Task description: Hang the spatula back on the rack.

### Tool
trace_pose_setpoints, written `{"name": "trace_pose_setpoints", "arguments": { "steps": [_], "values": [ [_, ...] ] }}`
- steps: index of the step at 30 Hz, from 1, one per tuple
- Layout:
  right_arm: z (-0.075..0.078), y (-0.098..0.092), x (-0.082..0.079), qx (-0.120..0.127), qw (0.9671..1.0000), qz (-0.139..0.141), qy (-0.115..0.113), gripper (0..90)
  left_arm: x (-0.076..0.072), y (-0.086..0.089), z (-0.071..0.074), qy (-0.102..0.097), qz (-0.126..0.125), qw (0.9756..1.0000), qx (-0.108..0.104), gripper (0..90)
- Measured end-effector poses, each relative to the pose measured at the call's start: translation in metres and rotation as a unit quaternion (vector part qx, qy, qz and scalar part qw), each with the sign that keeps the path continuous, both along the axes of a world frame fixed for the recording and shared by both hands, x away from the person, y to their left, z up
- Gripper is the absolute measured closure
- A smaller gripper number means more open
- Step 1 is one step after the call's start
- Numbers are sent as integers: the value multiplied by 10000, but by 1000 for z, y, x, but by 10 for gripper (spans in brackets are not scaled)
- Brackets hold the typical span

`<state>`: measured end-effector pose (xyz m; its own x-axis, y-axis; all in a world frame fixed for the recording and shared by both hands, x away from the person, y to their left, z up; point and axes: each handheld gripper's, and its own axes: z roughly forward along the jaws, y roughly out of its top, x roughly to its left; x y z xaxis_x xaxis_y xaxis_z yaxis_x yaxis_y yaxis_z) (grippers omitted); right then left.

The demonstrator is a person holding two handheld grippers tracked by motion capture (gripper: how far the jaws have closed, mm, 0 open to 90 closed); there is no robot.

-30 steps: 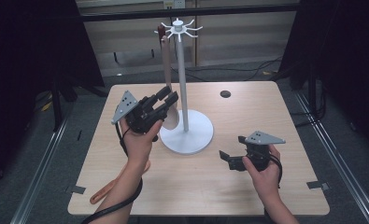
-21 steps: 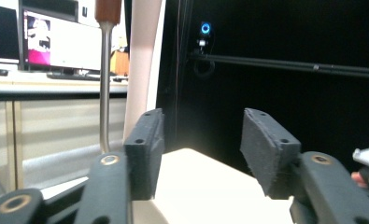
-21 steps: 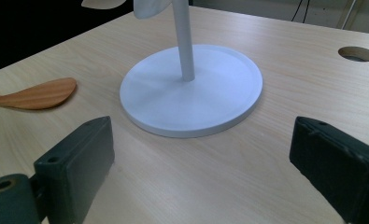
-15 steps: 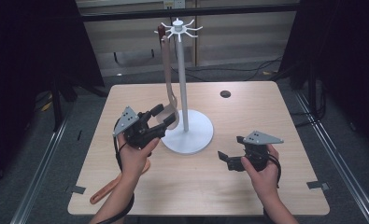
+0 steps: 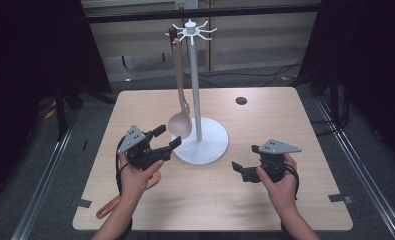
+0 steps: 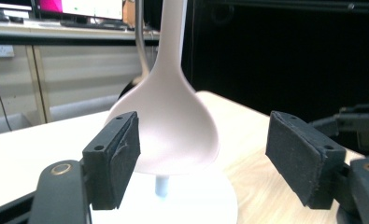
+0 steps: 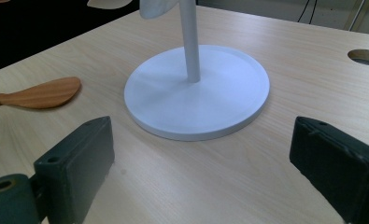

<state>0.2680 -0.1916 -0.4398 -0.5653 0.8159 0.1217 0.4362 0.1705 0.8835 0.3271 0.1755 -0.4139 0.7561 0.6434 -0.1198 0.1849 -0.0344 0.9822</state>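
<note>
High view puts your left gripper (image 5: 166,138) low over the table (image 5: 295,120), just in front of the ladle (image 5: 179,125), lower than it was a second ago, when it sat up against the ladle's handle. Its jaws have just been opening, and they now stand wide apart. From the left gripper view, the pads (image 6: 113,158) sit either side of the pale ladle bowl (image 6: 173,130) without pressing on it, so nothing is gripped.

That ladle hangs by its handle from a hook at the top of the white stand (image 5: 195,90), its bowl down by the stand's round base (image 5: 210,145). You have let go and the ladle stays on the hook, so this hang looks done.

Your right gripper (image 5: 245,171) rests on the table to the right of the base, jaws spread and empty, unmoved over the same second.

A wooden spatula (image 5: 135,192) lies on the table partly under your left hand (image 5: 137,175); it is likely the next thing to hang.
</note>
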Motion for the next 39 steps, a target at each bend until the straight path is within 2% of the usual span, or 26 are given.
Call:
{"name": "trace_pose_setpoints", "arguments": {
  "steps": [1, 3, 4, 5, 6, 12, 13, 18, 21, 23, 30, 32, 34, 39],
  "values": [
    [0, 1, 0, -1, 10000, 9, 8, 60, -1, 0, -1, 58, 17, 10000, -59, 253],
    [0, 2, 0, 11, 10000, 29, 10, 60, -2, 3, -5, 88, 14, 10000, 4, 249],
    [0, 2, 1, 5, 10000, 39, 9, 60, -3, 5, -7, 107, -15, 9999, 49, 245],
    [0, 2, 1, 7, 10000, 40, 13, 60, -4, 7, -8, 72, 7, 9998, 191, 241],
    [0, 3, 1, 1, 10000, 52, 14, 60, -4, 7, -10, 116, -15, 9998, 143, 235],
    [0, 2, 2, 11, 10000, 44, -6, 60, -8, 16, -18, 234, 41, 9990, 366, 222],
    [0, 2, 2, 7, 10000, 44, -2, 60, -8, 18, -20, 191, 28, 9989, 430, 220],
    [-1, 1, 2, -8, 10000, 56, -2, 60, -9, 25, -28, 395, 64, 9978, 533, 210],
    [0, 0, 1, -17, 10000, 51, 6, 60, -9, 30, -29, 421, 93, 9970, 650, 202],
    [0, 0, 1, -23, 10000, 53, 1, 60, -10, 33, -29, 553, 156, 9961, 666, 198],
    [0, 2, 0, -47, 9999, 104, -16, 60, -11, 39, -28, 618, 201, 9942, 859, 198],
    [0, 3, 1, -61, 9999, 129, -13, 60, -10, 41, -29, 597, 147, 9938, 923, 197],
    [0, 3, 1, -61, 9999, 131, -4, 60, -11, 41, -29, 685, 135, 9933, 924, 196],
    [-1, 4, 3, -50, 9999, 142, 11, 60, -12, 43, -32, 763, 109, 9919, 1008, 195]
  ]
}}
